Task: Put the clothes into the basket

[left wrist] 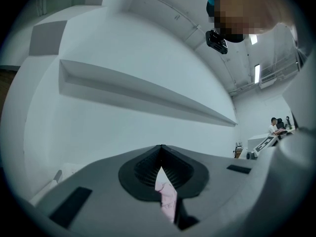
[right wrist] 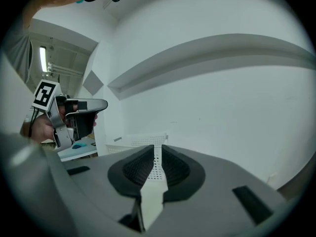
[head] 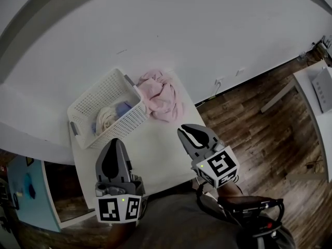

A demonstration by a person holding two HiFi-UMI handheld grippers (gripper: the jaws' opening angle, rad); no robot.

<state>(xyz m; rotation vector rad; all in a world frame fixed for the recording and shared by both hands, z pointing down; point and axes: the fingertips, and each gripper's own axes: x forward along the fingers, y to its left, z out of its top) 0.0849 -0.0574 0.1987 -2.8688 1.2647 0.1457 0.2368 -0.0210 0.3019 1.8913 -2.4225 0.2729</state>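
A white slatted basket stands at the table's far left corner, with cream and blue clothes inside. Beside it on the right, a pink garment lies crumpled on the white table. My left gripper hovers over the near edge, shut and empty; in its own view the left gripper has its tips touching, and the pink garment shows below them. My right gripper hangs near the table's right side. In its view, the right gripper is a narrow slit apart, empty, facing the basket.
A white wall runs behind the table. Wood floor lies to the right, with another white table at the far right. A black frame sits low beside me. A blue cabinet stands at the left.
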